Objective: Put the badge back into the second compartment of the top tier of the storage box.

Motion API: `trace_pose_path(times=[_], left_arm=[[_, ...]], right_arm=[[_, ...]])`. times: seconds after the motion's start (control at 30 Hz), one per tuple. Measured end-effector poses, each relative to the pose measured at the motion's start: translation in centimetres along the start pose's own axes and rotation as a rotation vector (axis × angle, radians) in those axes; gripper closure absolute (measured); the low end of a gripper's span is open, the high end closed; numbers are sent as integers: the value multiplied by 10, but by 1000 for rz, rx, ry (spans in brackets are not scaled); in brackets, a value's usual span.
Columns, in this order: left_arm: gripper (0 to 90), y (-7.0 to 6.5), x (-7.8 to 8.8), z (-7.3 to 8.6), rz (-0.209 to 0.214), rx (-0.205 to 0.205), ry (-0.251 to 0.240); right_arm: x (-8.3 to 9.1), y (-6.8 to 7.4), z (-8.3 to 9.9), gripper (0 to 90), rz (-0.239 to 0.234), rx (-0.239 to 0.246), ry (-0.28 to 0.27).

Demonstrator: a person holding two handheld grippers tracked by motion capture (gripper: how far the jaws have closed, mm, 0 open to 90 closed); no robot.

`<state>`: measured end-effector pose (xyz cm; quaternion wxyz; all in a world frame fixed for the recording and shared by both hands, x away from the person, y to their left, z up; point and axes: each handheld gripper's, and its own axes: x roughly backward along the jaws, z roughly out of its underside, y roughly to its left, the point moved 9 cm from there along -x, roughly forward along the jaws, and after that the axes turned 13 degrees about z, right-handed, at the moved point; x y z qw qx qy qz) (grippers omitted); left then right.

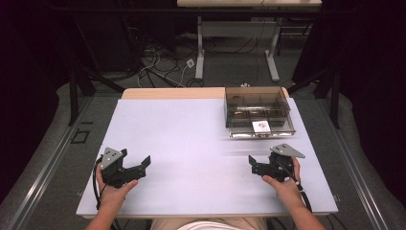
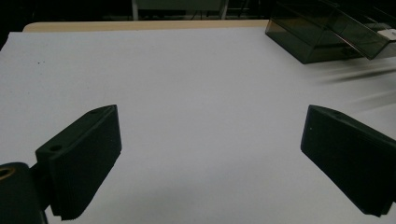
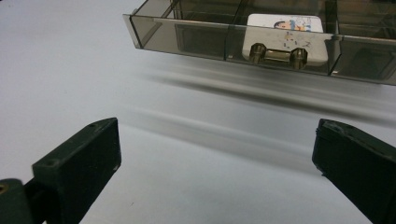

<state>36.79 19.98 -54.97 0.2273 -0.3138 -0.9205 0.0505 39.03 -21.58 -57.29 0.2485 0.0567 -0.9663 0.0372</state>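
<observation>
A smoked, see-through plastic box point(image 1: 257, 98) stands at the far right of the white table point(image 1: 182, 139). Its drawer point(image 1: 282, 128) is pulled out toward me, and a white picture card point(image 1: 261, 126) lies in the middle compartment. In the right gripper view the drawer's front wall point(image 3: 196, 39) carries a brass handle point(image 3: 275, 55), with the card point(image 3: 285, 22) behind it. My right gripper point(image 1: 253, 166) is open and empty, a short way in front of the drawer. My left gripper point(image 1: 135, 159) is open and empty at the near left, with bare table between its jaws.
The box point(image 2: 322, 39) shows at the far right in the left gripper view. Beyond the table's wooden far edge point(image 1: 172, 92) lie floor cables point(image 1: 158, 72) and the legs of another desk point(image 1: 200, 57). Dark stands flank both sides.
</observation>
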Motion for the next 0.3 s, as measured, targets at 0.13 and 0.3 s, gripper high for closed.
trace_pose_path(times=[0.13, 0.3], left_arm=[[54, -1, 0, 0, -2, -2, 0], [54, 0, 0, 0, -1, 1, 4]], right_arm=[[0, 1, 1, 11, -8, 1, 9], [4, -1, -3, 0, -7, 43, -13]])
